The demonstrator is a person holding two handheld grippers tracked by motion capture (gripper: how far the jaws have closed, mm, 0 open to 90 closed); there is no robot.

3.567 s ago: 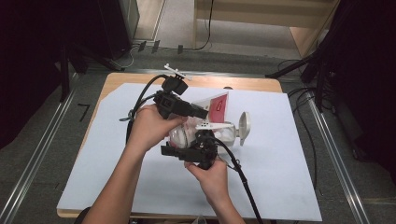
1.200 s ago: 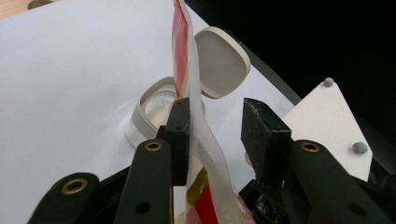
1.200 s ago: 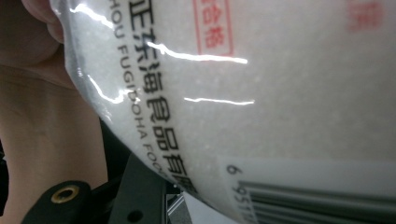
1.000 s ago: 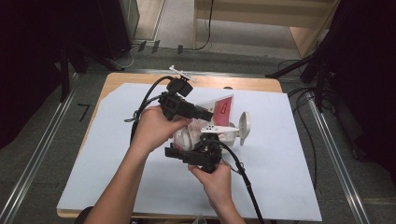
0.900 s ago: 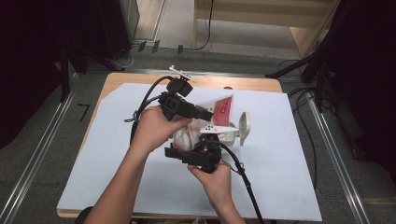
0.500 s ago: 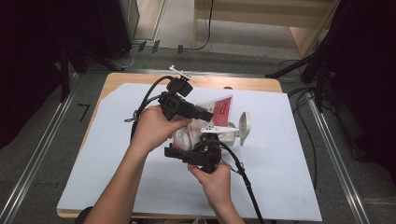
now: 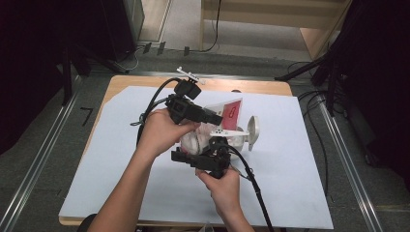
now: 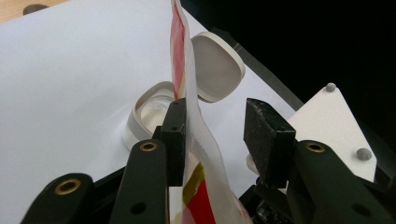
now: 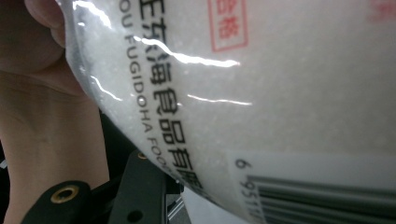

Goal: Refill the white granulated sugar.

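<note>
A clear bag of white granules (image 9: 280, 93) with a red and white printed top (image 7: 227, 112) is held off the table at its middle. My left gripper (image 7: 217, 117) is open around the bag's top edge (image 8: 196, 140); the film lies against one of its fingers (image 8: 175, 135), and the other stands apart. My right gripper (image 7: 200, 151) is under the bag's full lower part, which presses close over its fingers (image 9: 140, 186). Just beyond the bag stands a white container (image 8: 149, 109) with its hinged lid (image 8: 217, 65) open, the container (image 7: 237, 137) lying to the bag's right.
A white sheet (image 7: 121, 159) covers the wooden table (image 7: 145, 82). A small white object (image 7: 188, 73) lies at the table's back edge. Cables trail from both grippers, and dark floor and rails surround the table.
Both grippers and the bag have shifted only slightly toward the container; the grips look the same.
</note>
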